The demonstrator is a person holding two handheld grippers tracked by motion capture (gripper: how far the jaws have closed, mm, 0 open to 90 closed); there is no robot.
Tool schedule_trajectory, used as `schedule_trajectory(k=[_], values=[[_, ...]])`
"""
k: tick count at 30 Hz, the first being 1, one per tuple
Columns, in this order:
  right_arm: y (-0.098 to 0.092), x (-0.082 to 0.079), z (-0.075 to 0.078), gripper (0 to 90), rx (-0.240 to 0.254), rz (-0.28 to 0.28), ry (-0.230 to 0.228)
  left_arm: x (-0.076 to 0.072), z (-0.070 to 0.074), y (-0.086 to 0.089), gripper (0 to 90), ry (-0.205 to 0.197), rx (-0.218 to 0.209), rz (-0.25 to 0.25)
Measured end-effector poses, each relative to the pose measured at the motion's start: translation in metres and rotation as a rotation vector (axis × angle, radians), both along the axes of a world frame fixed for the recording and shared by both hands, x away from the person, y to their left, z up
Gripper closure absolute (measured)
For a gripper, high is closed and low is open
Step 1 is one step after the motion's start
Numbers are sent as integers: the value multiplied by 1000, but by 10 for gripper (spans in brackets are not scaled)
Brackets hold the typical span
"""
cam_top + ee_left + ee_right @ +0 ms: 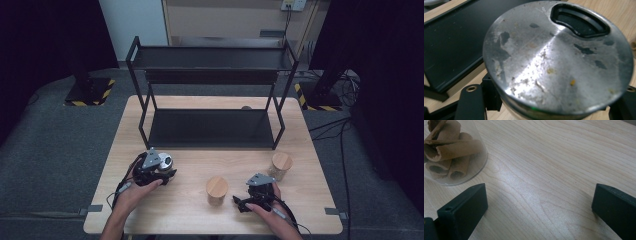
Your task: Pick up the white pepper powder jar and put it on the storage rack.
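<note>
Steel-lidded jar gripped, shelf rack next

Steel-lidded jar (559, 60) sits clenched between the jaws of my left hand-held gripper (159, 170), near the left front of the worktop (190, 210) and just in front of the black shelf rack (210, 127). In the left gripper view its scuffed metal lid, with a dark curved opening, looms close, and the rack's lower tray lies right behind it. I judge the pick-up is done and the carry is about to start. My right hand-held gripper (250, 199) rests low on the worktop with jaws spread wide and nothing between them; the glass jar of cinnamon sticks (449, 152) stands off to one side of it. A second wooden-lidded jar (280, 165) waits nearby. Next I should lift the jar clear, keep it upright, and set it onto the rack's tray without knocking the frame.
</note>
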State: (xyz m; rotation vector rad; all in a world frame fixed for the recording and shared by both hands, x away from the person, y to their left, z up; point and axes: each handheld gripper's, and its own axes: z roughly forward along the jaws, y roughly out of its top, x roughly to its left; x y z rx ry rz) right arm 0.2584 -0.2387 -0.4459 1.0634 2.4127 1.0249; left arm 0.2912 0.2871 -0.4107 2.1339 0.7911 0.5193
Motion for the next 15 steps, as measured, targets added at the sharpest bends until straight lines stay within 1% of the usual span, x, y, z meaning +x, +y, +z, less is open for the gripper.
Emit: schedule_trajectory(k=[2, 6, 7, 11, 15], values=[[0, 0, 0, 4, 0, 0, 0, 2, 2, 0, 290, -1, -9, -5], [0, 0, 0, 4, 1, 0, 1, 5, 5, -2, 290, -5, -9, -8], [0, 0, 0, 4, 0, 1, -1, 6, 7, -2, 290, -5, -15, -5], [0, 0, 0, 4, 0, 0, 0, 9, 10, -3, 290, -6, -16, -8], [0, 0, 0, 4, 0, 0, 0, 13, 13, -5, 290, -5, -7, -17]])
